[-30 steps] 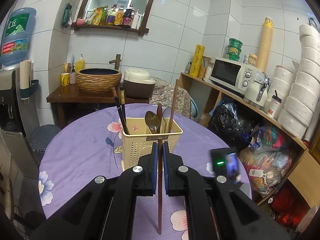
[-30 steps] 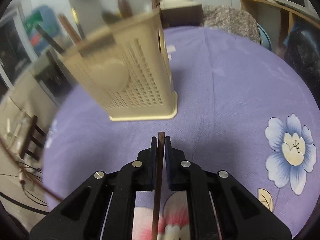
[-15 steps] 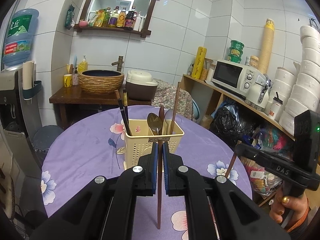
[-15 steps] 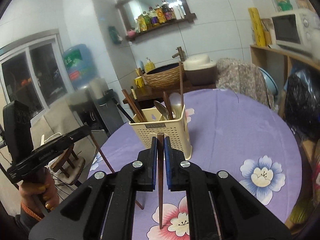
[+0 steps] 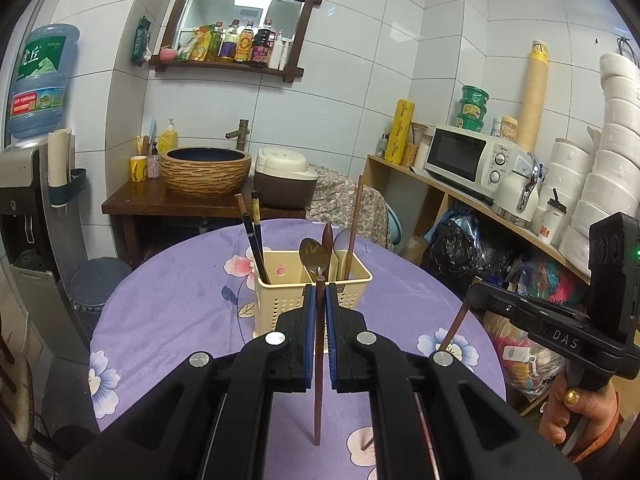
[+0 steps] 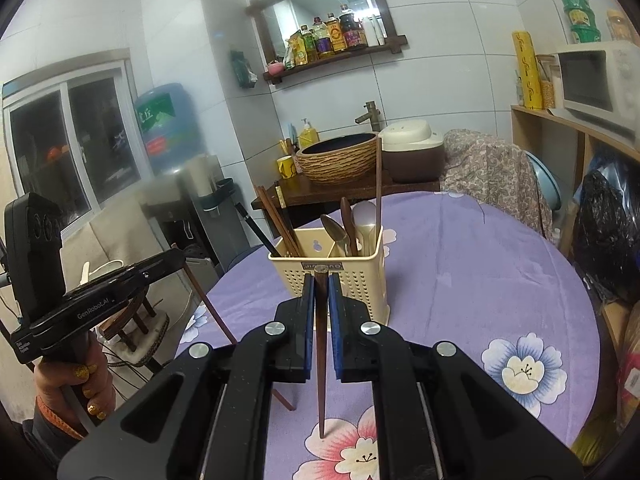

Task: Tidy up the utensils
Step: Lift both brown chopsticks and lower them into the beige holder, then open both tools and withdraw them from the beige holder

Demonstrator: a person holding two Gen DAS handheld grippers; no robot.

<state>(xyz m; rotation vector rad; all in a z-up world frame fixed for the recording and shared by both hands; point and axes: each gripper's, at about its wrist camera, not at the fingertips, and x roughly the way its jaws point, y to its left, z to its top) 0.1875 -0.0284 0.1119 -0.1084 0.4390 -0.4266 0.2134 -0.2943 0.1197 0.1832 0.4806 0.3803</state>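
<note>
Tiled little kitchen, round counter (image 5: 168,312) wearing a purple flowered cloth. The cream utensil caddy (image 5: 312,288) is sitting mid-counter, dead ahead of both tools. The left tool (image 5: 319,300) is pinching a brown chopstick (image 5: 318,380), which is hanging vertical, tip down. The right tool (image 6: 320,292) is pinching its own chopstick (image 6: 321,368) the same way. Both sticks are sitting low and short of the rim, so I'm guessing lift, then forward. Neither hand is looking clearly nearer.
</note>
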